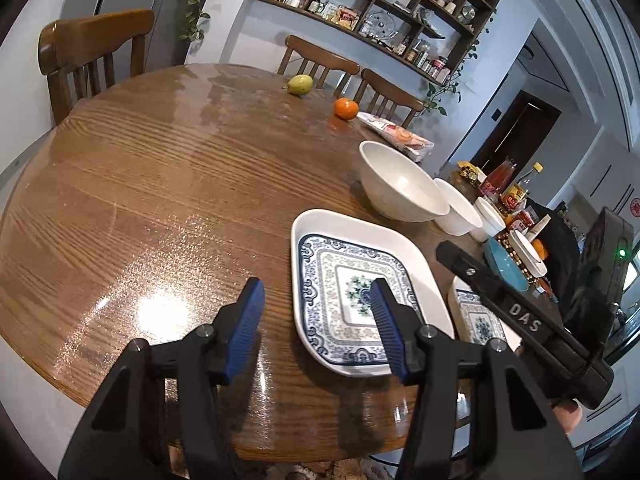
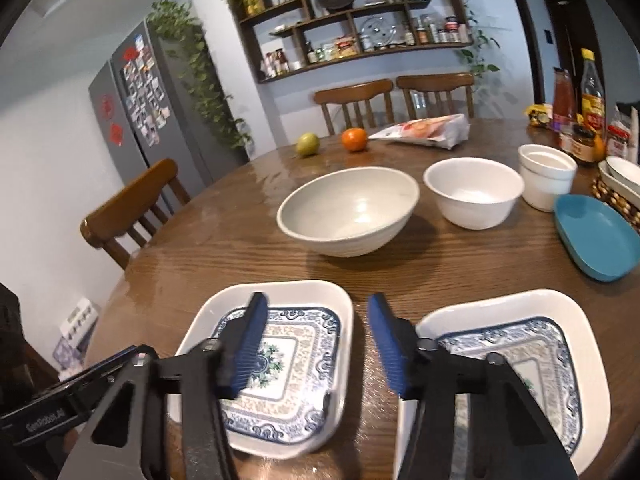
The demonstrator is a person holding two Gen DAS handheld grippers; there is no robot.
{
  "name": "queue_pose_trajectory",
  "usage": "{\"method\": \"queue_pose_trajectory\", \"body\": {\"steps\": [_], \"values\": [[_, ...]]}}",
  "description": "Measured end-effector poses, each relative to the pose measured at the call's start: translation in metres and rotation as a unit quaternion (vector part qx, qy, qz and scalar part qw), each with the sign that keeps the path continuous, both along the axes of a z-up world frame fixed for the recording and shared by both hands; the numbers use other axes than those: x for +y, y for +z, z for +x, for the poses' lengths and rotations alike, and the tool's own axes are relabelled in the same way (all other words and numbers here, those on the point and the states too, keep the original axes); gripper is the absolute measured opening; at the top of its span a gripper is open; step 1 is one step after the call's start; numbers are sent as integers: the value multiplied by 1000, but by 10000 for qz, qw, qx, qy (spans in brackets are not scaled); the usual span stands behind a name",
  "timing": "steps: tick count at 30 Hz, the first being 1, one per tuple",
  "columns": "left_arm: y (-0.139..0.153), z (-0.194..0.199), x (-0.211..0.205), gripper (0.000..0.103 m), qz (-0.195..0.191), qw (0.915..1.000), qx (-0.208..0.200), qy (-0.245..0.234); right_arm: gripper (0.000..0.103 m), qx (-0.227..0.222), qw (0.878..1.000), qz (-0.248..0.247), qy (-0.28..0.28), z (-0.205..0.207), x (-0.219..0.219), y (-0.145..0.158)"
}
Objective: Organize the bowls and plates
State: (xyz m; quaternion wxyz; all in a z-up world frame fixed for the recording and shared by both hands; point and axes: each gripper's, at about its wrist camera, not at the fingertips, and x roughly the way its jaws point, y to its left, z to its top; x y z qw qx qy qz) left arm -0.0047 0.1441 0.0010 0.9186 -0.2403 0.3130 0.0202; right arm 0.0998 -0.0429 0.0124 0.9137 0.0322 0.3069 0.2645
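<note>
Two patterned plates point(image 2: 304, 364), bare; bowls point(image 2: 348, 212) beyond

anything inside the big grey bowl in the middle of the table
Nothing shows inside the big grey bowl: the right wrist view looks down into it and finds only a bare glazed bottom with a light glint. The near inner wall is hidden by its own rim.

Bright, even indoor light, with strong fisheye bending.
Glare pooled on the glossy desk point(image 1: 160, 312) at 7 o'clock; the frame corners were dark and the right-wrist foreground was slightly blurred.
</note>
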Motion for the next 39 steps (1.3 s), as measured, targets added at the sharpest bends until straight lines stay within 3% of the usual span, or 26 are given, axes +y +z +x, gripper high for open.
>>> {"method": "queue_pose_trajectory", "body": {"steps": [19, 39], "values": [[-18, 21, 4, 53, -117, 9989, 370, -256, 46, 493, 9976, -463, 110, 17, 26, -26], [-16, 21, 1, 53, -84, 9988, 374, -317, 46, 569, 9979, -269, 129, 16, 22, -23]]}}
